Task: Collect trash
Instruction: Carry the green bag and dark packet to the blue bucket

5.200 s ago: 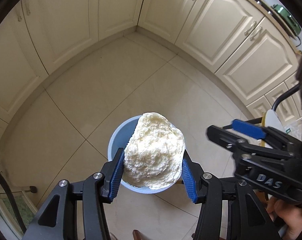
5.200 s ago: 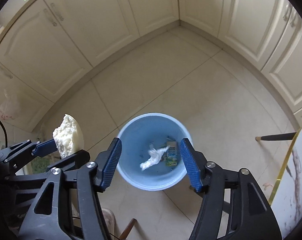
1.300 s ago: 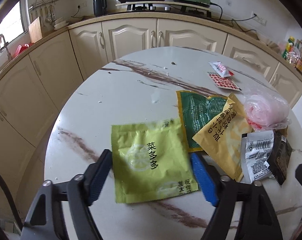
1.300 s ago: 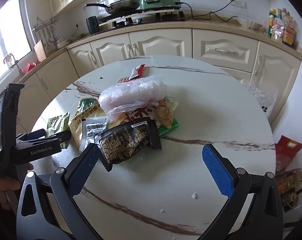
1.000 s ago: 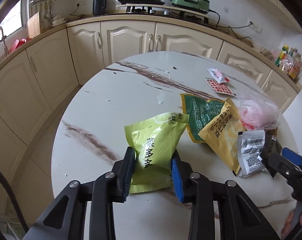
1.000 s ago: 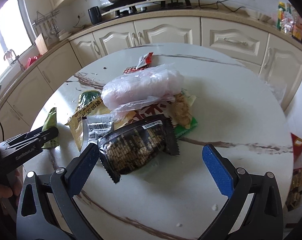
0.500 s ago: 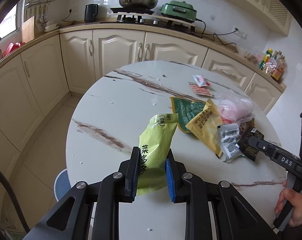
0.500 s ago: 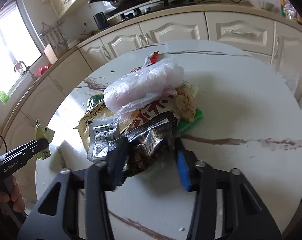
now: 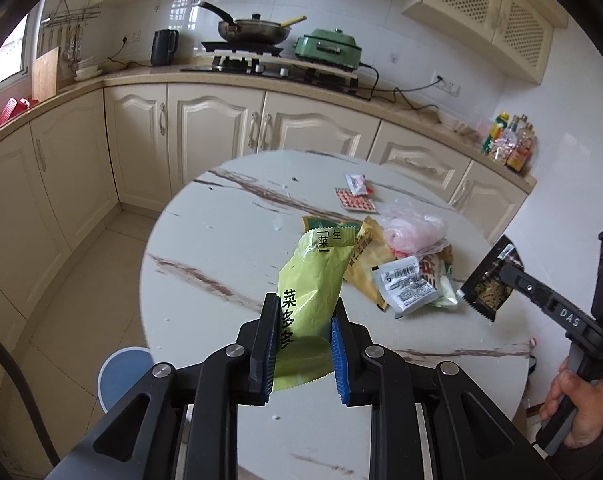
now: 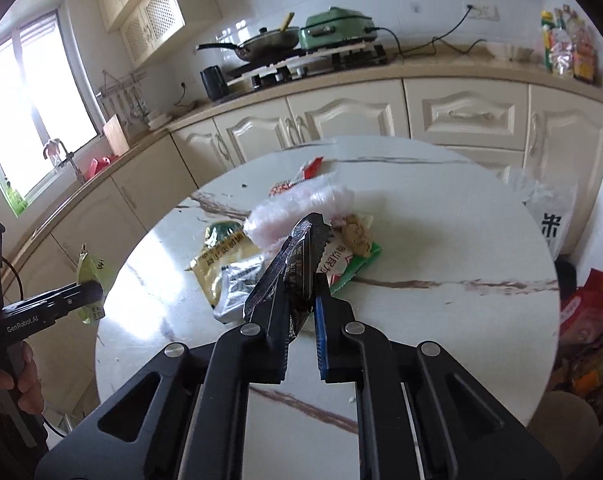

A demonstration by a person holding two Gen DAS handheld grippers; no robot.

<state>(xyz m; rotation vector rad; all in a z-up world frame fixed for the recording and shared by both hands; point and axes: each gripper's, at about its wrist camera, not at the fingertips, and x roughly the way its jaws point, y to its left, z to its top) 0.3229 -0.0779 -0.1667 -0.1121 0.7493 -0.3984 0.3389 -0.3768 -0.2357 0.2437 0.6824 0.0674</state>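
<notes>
Left gripper (image 9: 301,344) clamps the lime-green snack packet (image 9: 309,292), right gripper (image 10: 301,320) pinches the black wrapper (image 10: 289,276), both lifted off the marble table (image 9: 221,240) for binning; remaining wrappers (image 9: 401,280) lie farther back.

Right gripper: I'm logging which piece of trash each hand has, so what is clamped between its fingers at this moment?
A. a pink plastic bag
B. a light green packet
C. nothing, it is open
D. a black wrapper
D: the right gripper is shut on the black wrapper, lifted off the table, while the light green packet sits in the left gripper.
</notes>
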